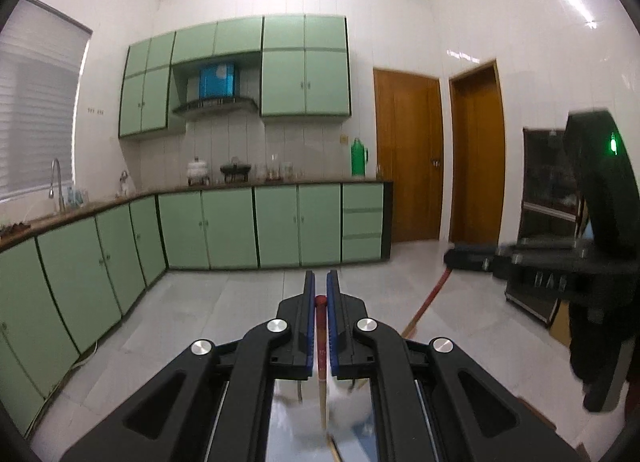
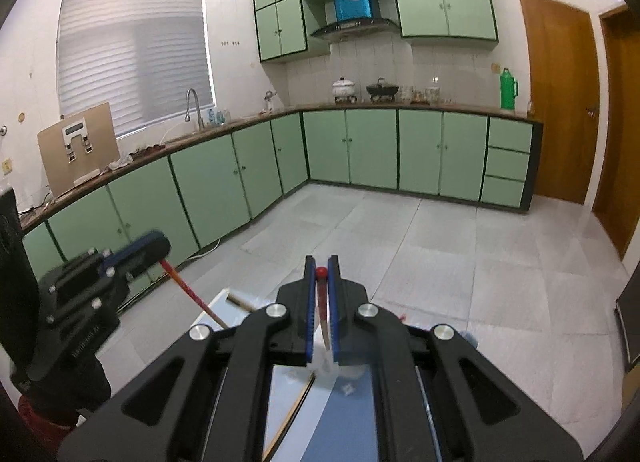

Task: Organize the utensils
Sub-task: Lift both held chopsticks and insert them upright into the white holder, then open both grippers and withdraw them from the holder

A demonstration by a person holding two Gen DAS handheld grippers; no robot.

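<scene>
Two grippers, each pinching one chopstick. Left gripper point(image 1: 320, 286), low in the middle of the left wrist view, closed tight on a chopstick point(image 1: 321, 346) with a red top and a pale wooden end, standing almost straight up between the blue pads point(image 1: 309, 326). Red tip poking up just above the black jaw blocks, wooden end hanging down toward the bottom of the frame. Right gripper point(image 2: 321, 266), low in the middle of the right wrist view, also closed tight on a second chopstick point(image 2: 322, 304), red knob on top, thin end pointing down between the blue pads point(image 2: 335, 302). In the right wrist view, left gripper again at the lower left, blurry, its chopstick slanting down to the right toward a pale table edge point(image 2: 216, 304). Near that edge, one more wooden stick point(image 2: 242, 301) lying flat, and another stick point(image 2: 290, 418) lower down between the black arms. In the left wrist view, right gripper point(image 1: 466, 258) at the right side, blurry, with its chopstick slanting down to the left. Behind, green cabinets point(image 1: 224, 227) along the wall, a green flask point(image 1: 359, 157) on the counter, brown doors point(image 1: 408, 157) to the right, pale floor tiles point(image 2: 440, 254) below.
</scene>
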